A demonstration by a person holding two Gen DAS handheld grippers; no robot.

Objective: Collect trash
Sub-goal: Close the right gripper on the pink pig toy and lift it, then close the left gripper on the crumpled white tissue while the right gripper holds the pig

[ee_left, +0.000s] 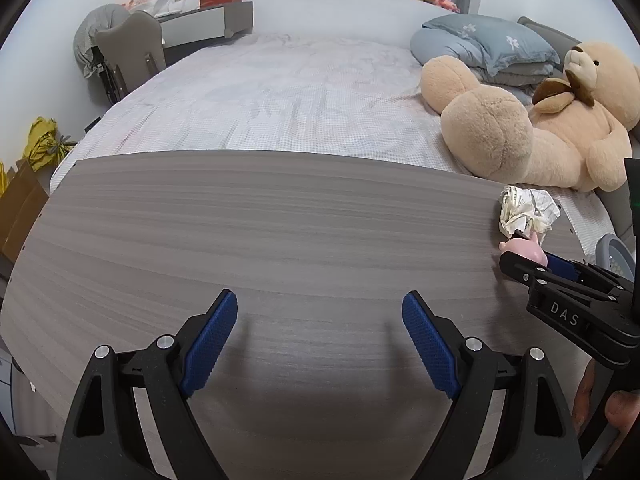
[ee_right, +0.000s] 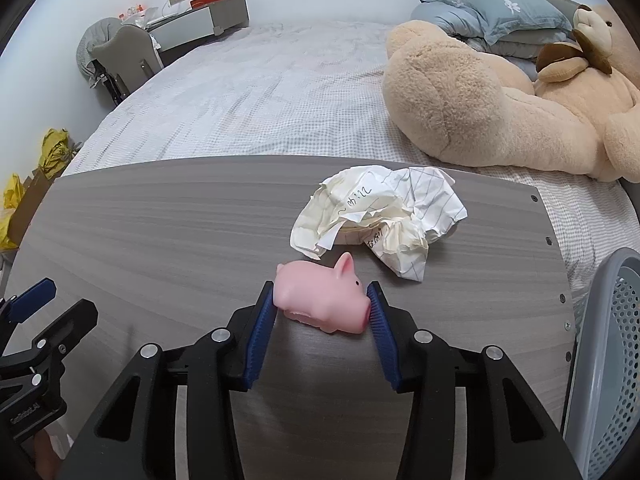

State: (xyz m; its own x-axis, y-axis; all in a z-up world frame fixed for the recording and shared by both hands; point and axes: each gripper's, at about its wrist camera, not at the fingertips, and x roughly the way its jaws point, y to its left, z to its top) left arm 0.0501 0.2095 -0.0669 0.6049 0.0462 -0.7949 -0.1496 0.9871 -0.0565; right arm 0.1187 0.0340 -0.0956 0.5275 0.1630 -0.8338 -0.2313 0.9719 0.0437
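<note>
A small pink toy pig [ee_right: 324, 300] is held between the blue pads of my right gripper [ee_right: 322, 306], which is shut on it just above the grey wooden table [ee_right: 160, 232]. A crumpled ball of white lined paper [ee_right: 380, 216] lies on the table just beyond the pig. In the left wrist view the pig [ee_left: 524, 250] and the paper [ee_left: 526, 210] show at the table's right edge, with the right gripper [ee_left: 532, 264] beside them. My left gripper [ee_left: 320, 340] is open and empty over the table's near side.
A grey perforated basket [ee_right: 612, 360] stands at the table's right side. Behind the table is a bed [ee_right: 260, 92] with a large tan teddy bear [ee_right: 500, 100] and blue pillows [ee_right: 492, 12]. A chair [ee_left: 128, 52] and desk stand at far left.
</note>
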